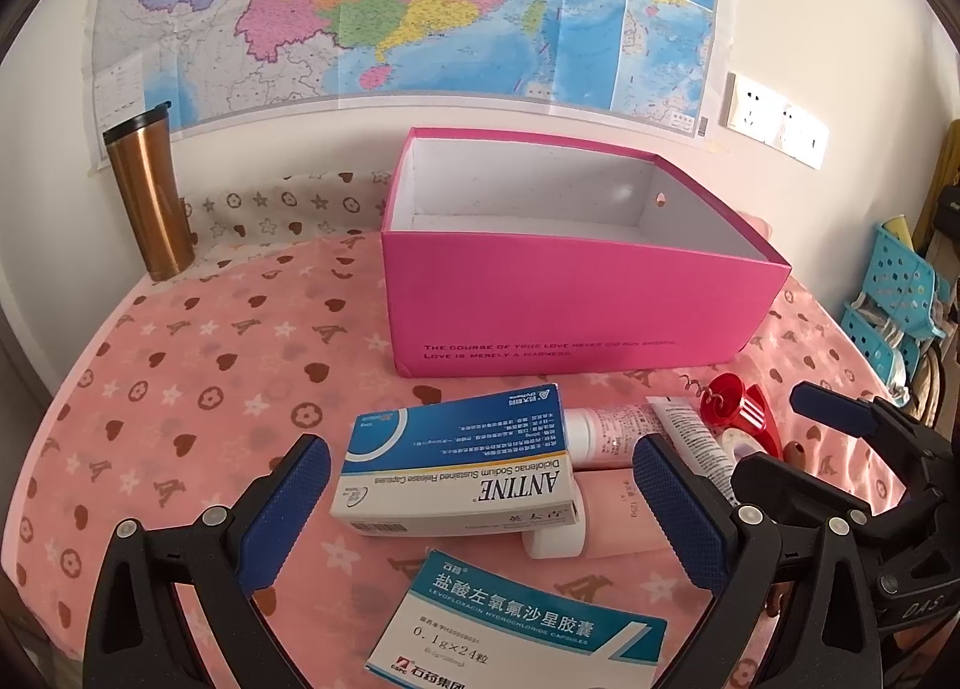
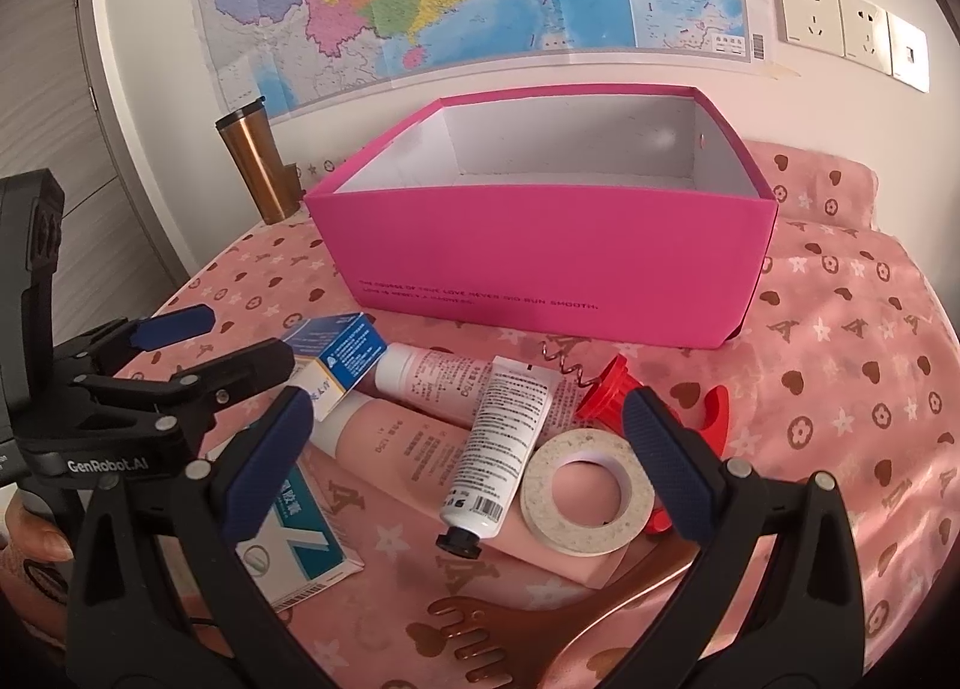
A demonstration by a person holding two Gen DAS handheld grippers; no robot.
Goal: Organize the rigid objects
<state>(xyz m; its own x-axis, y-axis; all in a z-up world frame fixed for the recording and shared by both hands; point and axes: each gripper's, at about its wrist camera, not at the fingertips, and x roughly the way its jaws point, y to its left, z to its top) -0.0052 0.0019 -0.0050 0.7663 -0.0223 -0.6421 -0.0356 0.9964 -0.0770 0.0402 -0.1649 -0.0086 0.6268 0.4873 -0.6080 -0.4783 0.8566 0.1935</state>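
An open-topped pink box (image 1: 576, 299) (image 2: 540, 263) stands empty at the back of the pink cloth. In front of it lies a pile: a blue-white medicine box marked ANTINE (image 1: 462, 473) (image 2: 336, 353), a second medicine box (image 1: 516, 629) (image 2: 300, 533), two pink tubes (image 2: 432, 371), a white tube (image 2: 504, 443), a tape roll (image 2: 585, 503) and a red corkscrew (image 2: 612, 389). My left gripper (image 1: 480, 449) hovers open over the ANTINE box. My right gripper (image 2: 468, 407) hovers open over the white tube and tape roll. Neither touches anything.
A copper tumbler (image 1: 150, 197) (image 2: 258, 167) stands at the back left by the wall. A brown comb-like scratcher (image 2: 540, 629) lies nearest the front. Blue plastic baskets (image 1: 900, 293) sit off the table's right side. A map and wall sockets (image 2: 852, 23) are behind.
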